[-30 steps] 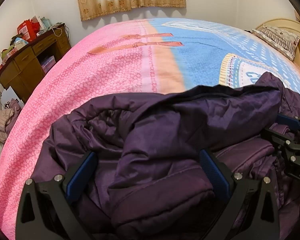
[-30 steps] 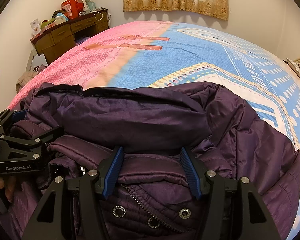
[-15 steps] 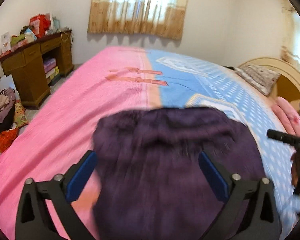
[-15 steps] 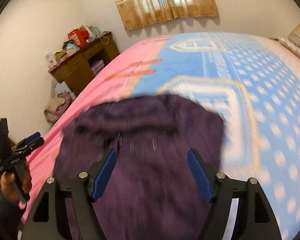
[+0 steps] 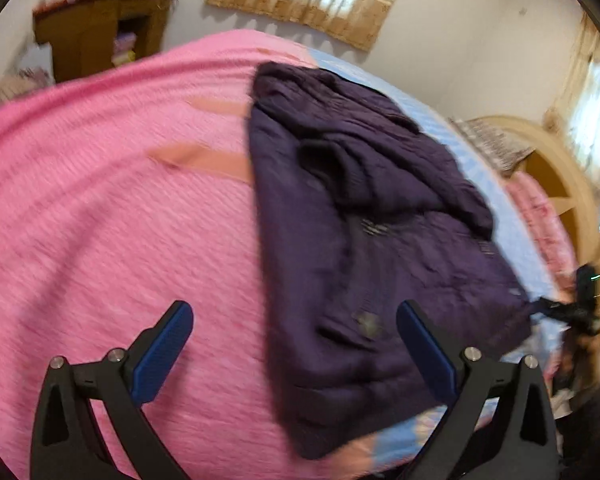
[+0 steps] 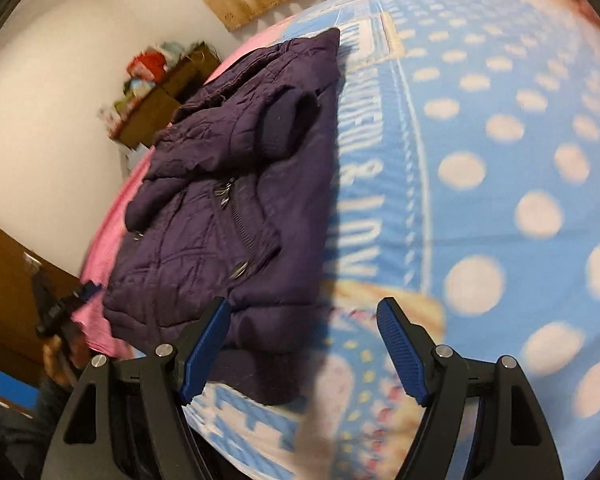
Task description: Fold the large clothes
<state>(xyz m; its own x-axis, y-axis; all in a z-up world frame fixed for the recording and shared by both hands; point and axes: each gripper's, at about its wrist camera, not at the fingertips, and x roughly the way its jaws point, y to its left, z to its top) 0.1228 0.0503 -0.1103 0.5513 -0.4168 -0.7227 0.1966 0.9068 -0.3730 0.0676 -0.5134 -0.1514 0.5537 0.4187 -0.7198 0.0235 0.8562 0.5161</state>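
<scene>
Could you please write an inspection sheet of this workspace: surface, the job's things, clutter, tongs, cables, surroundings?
Surface: bed cover, pink on one side, blue with pale dots on the other.
Job's things: purple jacket lies folded on the bed, across the pink-blue border; one cuff rests on top; zipper and snaps show.
Clutter: boxes and small items on the wooden desk; clothes pile on the floor beside it, blurred.
Tongs: left tongs open, nothing between them; right tongs have just been opening, now open, clear of the jacket.
Cables: nothing seen.
Surroundings: curtain over a window, white walls, pale headboard, patterned pillow.
</scene>
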